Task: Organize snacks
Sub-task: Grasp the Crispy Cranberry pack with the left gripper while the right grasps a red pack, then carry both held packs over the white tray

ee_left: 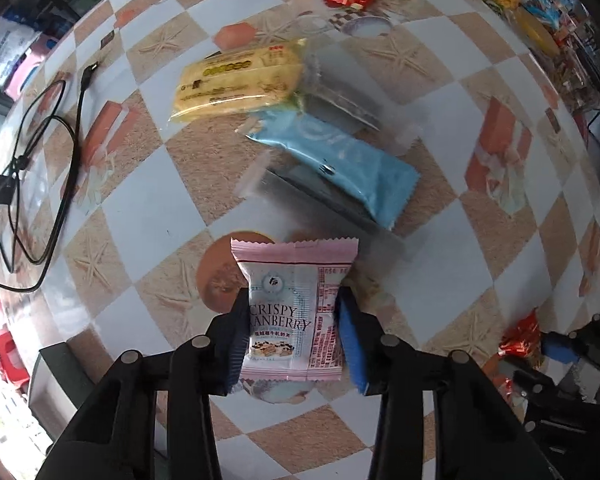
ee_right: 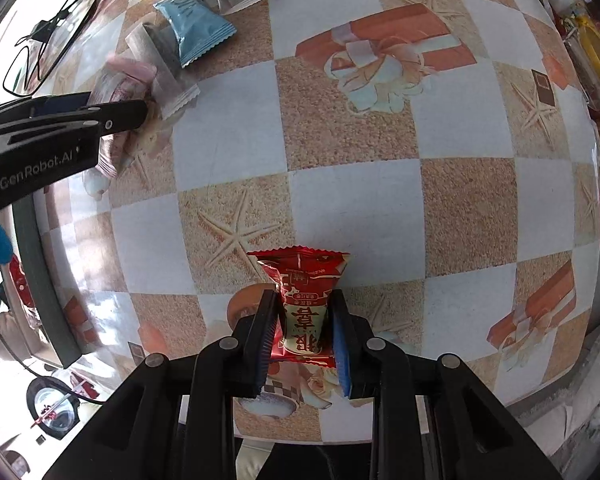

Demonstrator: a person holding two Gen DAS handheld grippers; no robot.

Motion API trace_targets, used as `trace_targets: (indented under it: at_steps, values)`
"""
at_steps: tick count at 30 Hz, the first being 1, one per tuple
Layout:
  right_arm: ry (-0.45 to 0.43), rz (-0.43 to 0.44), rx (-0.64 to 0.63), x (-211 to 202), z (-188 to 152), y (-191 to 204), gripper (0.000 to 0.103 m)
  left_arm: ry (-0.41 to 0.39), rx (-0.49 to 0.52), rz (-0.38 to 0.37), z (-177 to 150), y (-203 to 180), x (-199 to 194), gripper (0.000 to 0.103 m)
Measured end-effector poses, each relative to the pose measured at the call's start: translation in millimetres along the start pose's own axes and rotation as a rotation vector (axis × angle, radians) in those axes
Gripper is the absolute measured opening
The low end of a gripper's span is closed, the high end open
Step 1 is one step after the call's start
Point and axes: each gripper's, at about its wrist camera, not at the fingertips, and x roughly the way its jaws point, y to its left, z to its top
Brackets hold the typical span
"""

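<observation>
**Two snack packets gripped over the checkered table**

The table (ee_right: pixel 380 208), in a starfish-and-gift check print, curves out of sight at every rim; goods along its far right edge blur together. A black cable (ee_left: pixel 60 168) loops at the left. A yellow packet (ee_left: pixel 236 80) and blue packet (ee_left: pixel 340 168) lie slanted, partly overlapping clear wrappers. The left hand-held gripper (ee_left: pixel 292 320) pinches the cranberry packet (ee_left: pixel 296 304), long axis pointing away from the camera. The right hand-held gripper (ee_right: pixel 304 332) clamps the red packet (ee_right: pixel 302 304), its print upside down.
</observation>
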Motion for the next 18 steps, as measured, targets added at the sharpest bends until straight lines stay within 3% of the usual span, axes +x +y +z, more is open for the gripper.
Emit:
trace_targets:
  at_steps: [2,13,18]
  values:
    - [0.0,-0.001,0.002,0.2,0.0,1.6,0.028,0.006,-0.006,-0.012,-8.0,-4.5,0.1,0.044]
    - [-0.011,-0.03,-0.015,3.3,-3.2,14.4,0.028,0.075,-0.092,-0.049,-120.1,-17.3,4.0,0.044]
    - [-0.009,-0.066,-0.04,6.5,-3.5,23.4,0.028,0.088,-0.123,-0.056,-137.5,-11.4,6.3,0.044]
